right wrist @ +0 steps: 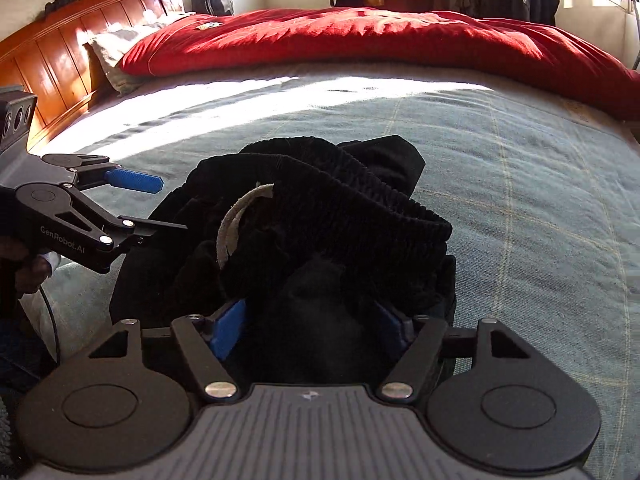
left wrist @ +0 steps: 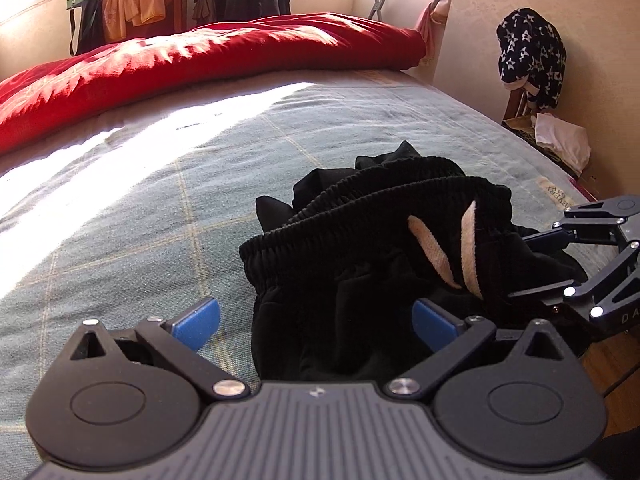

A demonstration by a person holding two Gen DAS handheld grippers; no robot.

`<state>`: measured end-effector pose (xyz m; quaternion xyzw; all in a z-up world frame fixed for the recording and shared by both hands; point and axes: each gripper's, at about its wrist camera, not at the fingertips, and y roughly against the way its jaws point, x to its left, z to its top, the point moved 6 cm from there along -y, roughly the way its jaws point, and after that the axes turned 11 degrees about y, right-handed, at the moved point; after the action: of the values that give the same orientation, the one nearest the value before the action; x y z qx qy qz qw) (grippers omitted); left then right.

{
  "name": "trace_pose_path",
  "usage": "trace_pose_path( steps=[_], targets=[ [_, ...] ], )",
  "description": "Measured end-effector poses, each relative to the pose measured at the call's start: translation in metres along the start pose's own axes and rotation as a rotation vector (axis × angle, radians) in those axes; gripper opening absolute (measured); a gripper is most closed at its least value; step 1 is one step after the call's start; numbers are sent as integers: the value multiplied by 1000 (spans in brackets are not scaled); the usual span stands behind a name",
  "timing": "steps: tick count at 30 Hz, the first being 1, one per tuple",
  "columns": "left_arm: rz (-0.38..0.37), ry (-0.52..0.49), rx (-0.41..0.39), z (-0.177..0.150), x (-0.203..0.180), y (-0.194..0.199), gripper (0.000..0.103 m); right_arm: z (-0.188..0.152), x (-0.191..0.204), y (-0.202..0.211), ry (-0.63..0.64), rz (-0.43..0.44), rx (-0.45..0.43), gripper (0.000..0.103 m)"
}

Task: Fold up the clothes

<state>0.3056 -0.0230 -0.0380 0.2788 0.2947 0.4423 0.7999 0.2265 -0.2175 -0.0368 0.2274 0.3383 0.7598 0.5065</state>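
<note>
The trousers lie crumpled on the bed, near its front edge; a drawstring lies over their waistband; behind them, across the far side of the bed, lies the quilt; the left gripper stands at the trousers' left edge, cloth between its fingers; the right gripper is at their right, cloth between its fingers too; a headboard stands left of the quilt in the right wrist view
</note>
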Motion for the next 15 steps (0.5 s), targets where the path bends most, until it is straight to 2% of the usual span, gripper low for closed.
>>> trace_pose_path(
  steps=[3, 8, 15],
  targets=[
    [-44, -29, 6, -2, 7, 4, 102, 1, 8, 6, -21, -81, 21, 75],
    [-99, -72, -4, 0, 16, 16, 102, 18, 13, 28, -31, -159, 26, 74],
    [-143, -64, -27, -1, 25, 23, 102, 73, 19, 44, 155, -164, -11, 74]
  ],
)
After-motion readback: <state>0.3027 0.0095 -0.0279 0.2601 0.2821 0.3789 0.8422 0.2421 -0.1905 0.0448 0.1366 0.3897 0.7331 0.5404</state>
